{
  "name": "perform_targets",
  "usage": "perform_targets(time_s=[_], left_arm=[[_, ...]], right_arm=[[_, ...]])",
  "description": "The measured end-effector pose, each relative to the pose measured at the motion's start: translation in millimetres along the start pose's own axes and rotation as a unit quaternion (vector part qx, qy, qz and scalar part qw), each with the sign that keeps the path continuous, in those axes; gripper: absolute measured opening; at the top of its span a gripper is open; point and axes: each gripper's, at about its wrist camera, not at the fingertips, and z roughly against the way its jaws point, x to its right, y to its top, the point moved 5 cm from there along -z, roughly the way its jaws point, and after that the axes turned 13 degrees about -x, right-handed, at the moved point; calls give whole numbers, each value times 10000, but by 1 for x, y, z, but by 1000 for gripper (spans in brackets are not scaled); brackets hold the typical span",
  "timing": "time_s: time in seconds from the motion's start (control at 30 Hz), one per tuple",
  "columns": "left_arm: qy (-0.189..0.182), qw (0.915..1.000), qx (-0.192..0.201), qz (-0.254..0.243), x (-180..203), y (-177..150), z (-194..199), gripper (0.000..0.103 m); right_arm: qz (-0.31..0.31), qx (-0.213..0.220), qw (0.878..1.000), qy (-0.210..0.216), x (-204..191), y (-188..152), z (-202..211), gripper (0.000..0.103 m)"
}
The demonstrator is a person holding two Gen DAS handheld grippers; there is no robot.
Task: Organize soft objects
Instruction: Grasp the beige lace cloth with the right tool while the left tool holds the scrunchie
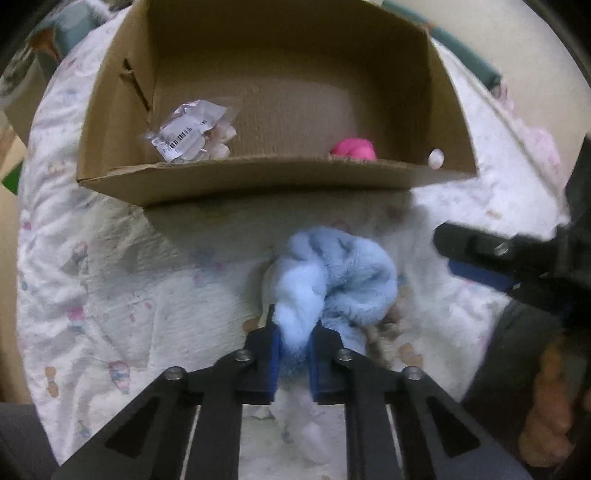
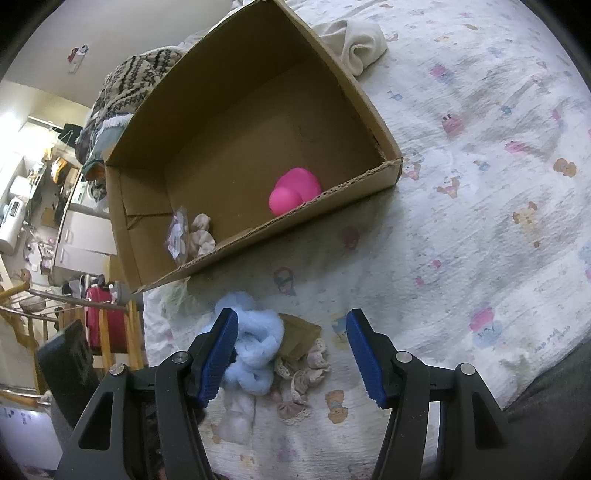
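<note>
Pinched between my left gripper's (image 1: 293,349) pads, the fluffy blue scrunchie (image 1: 332,280) is sitting on the bedsheet (image 1: 110,295) just short of the cardboard box (image 1: 258,181). It's looking light and squashy, so I'm gripping one bunched fold. My right gripper (image 2: 291,354) is hanging open beside it.

Both fisheye views are dim and soft, their round picture edges falling to black corners and straight lines bowing outward. In the left wrist view the cardboard box (image 1: 258,181) casts a grey shadow on the printed bedsheet (image 1: 110,288), and the right gripper (image 1: 480,258) is smeared by motion blur. The right wrist view is sharper, brightest on the pale wall (image 2: 122,33) at upper left.
</note>
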Motion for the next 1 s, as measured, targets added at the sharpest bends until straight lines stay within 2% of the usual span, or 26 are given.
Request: perform_targets(time_s=[0.1,0.23,0.3,0.43,0.53,0.6,0.83,0.87,0.93,1.0], left_arm=[[-240,9994,220,85,-3,-1,24,9],[-303,9971,649,247,-14,-6,71,9],[-241,9955,835,374,-26,-5,91,9],[24,9946,835,609,-49,-7,102,9],[300,9931,863,736,-65,-17,103,9],[220,9925,801,894,-73,-21,98,9],[204,9907,841,1049,-75,-18,91,9],[200,9906,844,1054,-74,-17,90,9],[177,9907,836,1064,-74,-16,88,9],[166,9907,831,1068,-74,-14,88,9]], right_arm=[[-9,-28,10000,19,1,1,-1,64],[-14,-148,9999,29,2,-2,-4,64],[13,-292,9996,-67,0,-6,-10,64],[269,-800,9960,-304,-9,-17,-30,64],[443,-1124,9905,-664,-15,-26,-50,64],[547,-1240,9865,-920,-19,-30,-62,64],[1139,-1164,9688,-1867,-35,-40,-90,66],[1217,-1147,9669,-1929,-36,-41,-91,63],[1280,-1091,9651,-2009,-36,-42,-90,47],[1243,-1056,9681,-1901,-35,-43,-86,26]])
